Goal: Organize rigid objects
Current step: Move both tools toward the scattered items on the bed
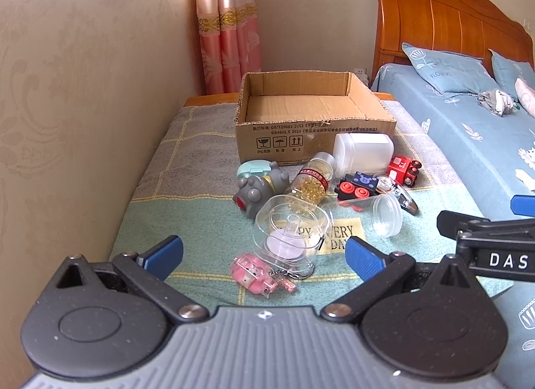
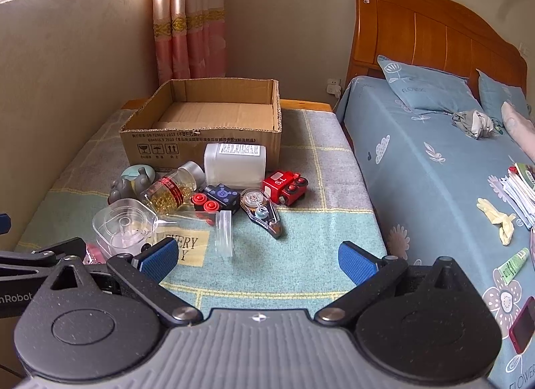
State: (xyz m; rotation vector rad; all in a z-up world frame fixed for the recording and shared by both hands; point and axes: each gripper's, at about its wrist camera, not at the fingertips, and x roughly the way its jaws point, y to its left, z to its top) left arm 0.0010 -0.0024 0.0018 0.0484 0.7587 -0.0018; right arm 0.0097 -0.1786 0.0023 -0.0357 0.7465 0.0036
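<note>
An open, empty cardboard box (image 1: 311, 121) (image 2: 204, 128) stands at the back of a checked blanket. In front of it lie a white plastic jar (image 1: 362, 151) (image 2: 235, 165), a bottle of yellow capsules (image 1: 309, 181) (image 2: 169, 191), a grey toy (image 1: 257, 188), a red toy train (image 2: 286, 186), a black block with red buttons (image 2: 217, 202), a correction tape (image 2: 262, 213), a clear square container (image 1: 289, 233) (image 2: 122, 225), a clear tube (image 1: 384, 212) and a pink keychain (image 1: 257, 273). My left gripper (image 1: 264, 255) is open above the pink keychain. My right gripper (image 2: 257, 260) is open and empty over the blanket.
A wall runs along the left. A bed with blue sheet (image 2: 434, 168), pillows and a wooden headboard (image 2: 418, 38) lies to the right. On the bed lie papers (image 2: 521, 188), a green tube (image 2: 511, 265) and a red phone (image 2: 523, 325).
</note>
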